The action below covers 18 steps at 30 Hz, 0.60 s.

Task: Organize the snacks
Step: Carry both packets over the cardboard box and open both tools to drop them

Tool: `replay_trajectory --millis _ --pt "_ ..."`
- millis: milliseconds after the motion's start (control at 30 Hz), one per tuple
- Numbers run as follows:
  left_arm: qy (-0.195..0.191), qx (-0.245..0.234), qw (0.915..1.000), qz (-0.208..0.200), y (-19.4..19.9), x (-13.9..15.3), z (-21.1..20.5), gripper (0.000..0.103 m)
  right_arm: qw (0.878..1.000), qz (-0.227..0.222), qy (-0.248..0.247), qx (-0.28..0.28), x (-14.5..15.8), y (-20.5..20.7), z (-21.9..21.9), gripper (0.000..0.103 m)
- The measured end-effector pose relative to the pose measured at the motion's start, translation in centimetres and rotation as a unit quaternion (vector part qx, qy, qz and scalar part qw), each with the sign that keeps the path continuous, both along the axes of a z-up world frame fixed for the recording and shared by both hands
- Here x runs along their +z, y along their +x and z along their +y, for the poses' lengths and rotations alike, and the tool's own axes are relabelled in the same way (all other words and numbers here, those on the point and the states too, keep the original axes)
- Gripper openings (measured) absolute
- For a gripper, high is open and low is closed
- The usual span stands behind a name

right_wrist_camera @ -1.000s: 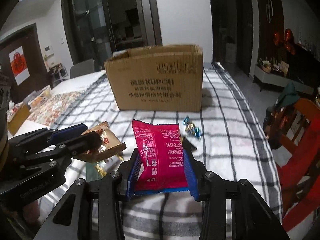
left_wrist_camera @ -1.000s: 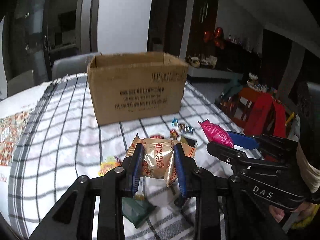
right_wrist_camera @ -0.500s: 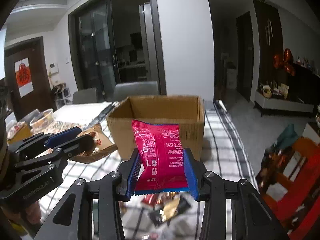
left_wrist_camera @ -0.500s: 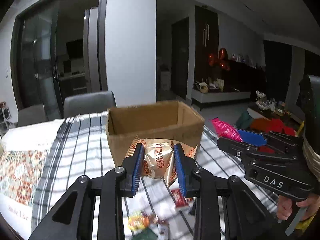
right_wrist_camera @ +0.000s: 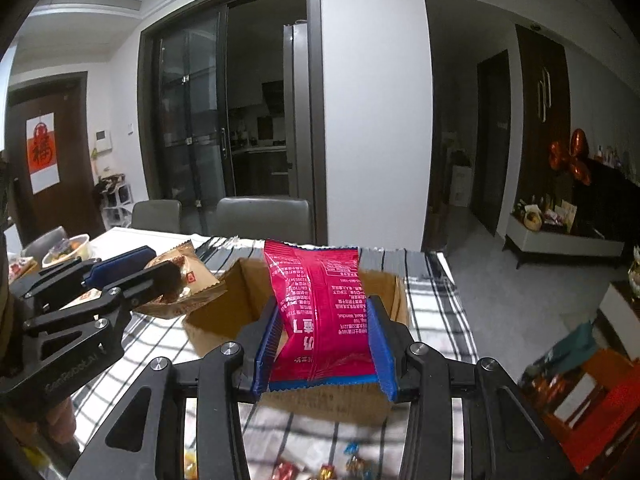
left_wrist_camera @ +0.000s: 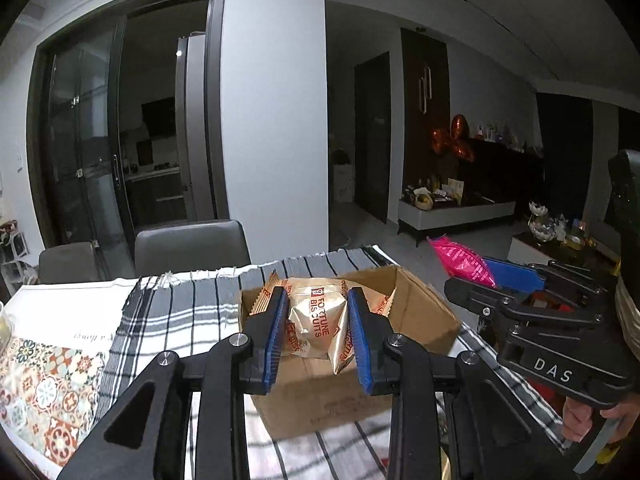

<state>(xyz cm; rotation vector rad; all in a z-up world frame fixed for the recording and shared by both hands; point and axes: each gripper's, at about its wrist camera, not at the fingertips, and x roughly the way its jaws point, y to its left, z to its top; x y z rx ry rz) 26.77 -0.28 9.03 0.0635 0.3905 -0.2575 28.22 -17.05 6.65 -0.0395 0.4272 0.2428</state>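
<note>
A dim dining room is seen, with a long table under a checked tablecloth. An open cardboard box is set on it. The left gripper is closed on a gold fortune biscuits packet, and the right gripper is closed on a pink snack bag. Both are held above the box. Each should be let go only when right over the opening. The box floor is hidden. Small candies below are blurred.
</note>
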Motion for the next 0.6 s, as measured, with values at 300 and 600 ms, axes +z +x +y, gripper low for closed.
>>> replay_trajectory --millis 300,600 --pt "-0.015 -0.003 0.9994 0.029 5.6 -0.6 0.3 0.032 1.0 0.023 -0.01 -0.012 -0.3 5.4 0.1 0.043" --pt "-0.009 0.009 0.9981 0.06 6.7 -1.6 0.3 0.058 0.998 0.038 -0.005 -0.052 -1.1 7.0 -0.7 0.08"
